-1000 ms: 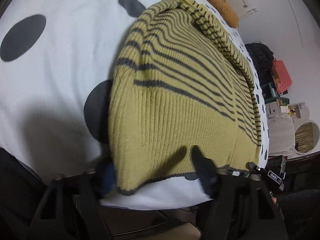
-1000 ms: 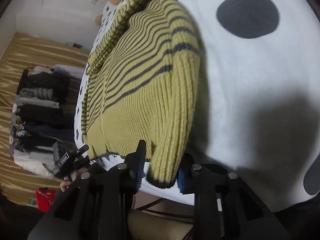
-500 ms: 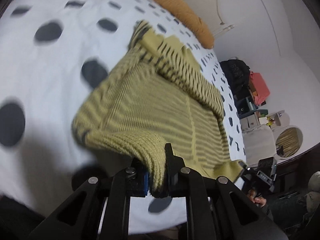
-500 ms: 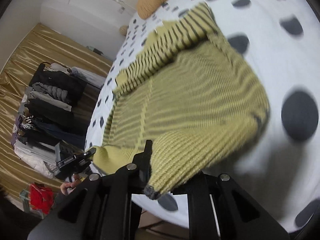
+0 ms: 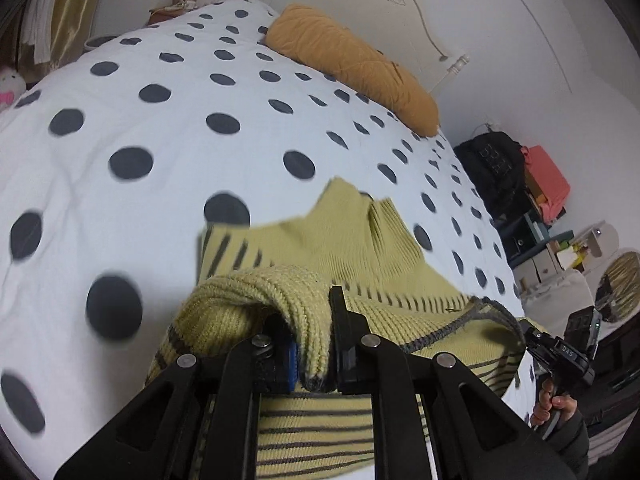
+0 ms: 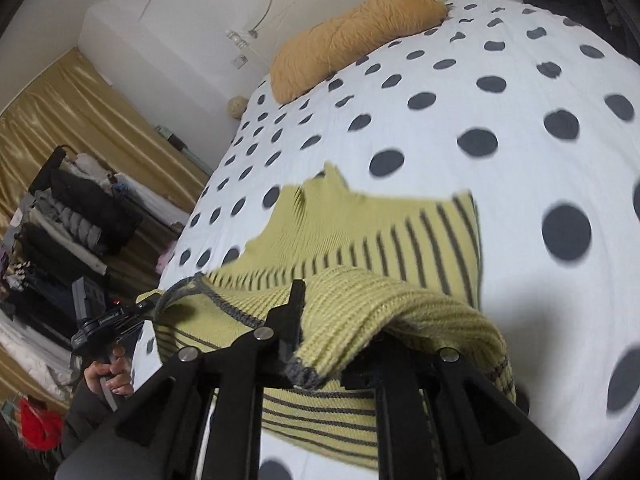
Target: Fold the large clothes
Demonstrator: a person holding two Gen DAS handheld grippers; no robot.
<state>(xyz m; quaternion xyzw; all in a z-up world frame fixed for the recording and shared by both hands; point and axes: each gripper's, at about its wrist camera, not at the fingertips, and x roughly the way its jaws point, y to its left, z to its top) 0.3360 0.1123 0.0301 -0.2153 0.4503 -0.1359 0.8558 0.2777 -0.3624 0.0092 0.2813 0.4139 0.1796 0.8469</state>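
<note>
Jaws of the left gripper point(image 5: 314, 344) are clamped on a hem corner of the yellow striped sweater point(image 5: 360, 248); the right gripper point(image 6: 332, 344) likewise pinches the opposite hem corner, though knit hides what seems to be its far finger. Between them the lifted hem hangs above the sweater's body, which lies on the polka-dot bed point(image 5: 168, 128), below an orange pillow point(image 5: 352, 68).

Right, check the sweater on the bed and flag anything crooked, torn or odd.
Nothing looks damaged. The sweater is mid-fold: the left tongs and right tongs each clamp a hem corner lifted over the body, so the hem sags unevenly between them. The polka-dot bedspread looks smooth.
</note>
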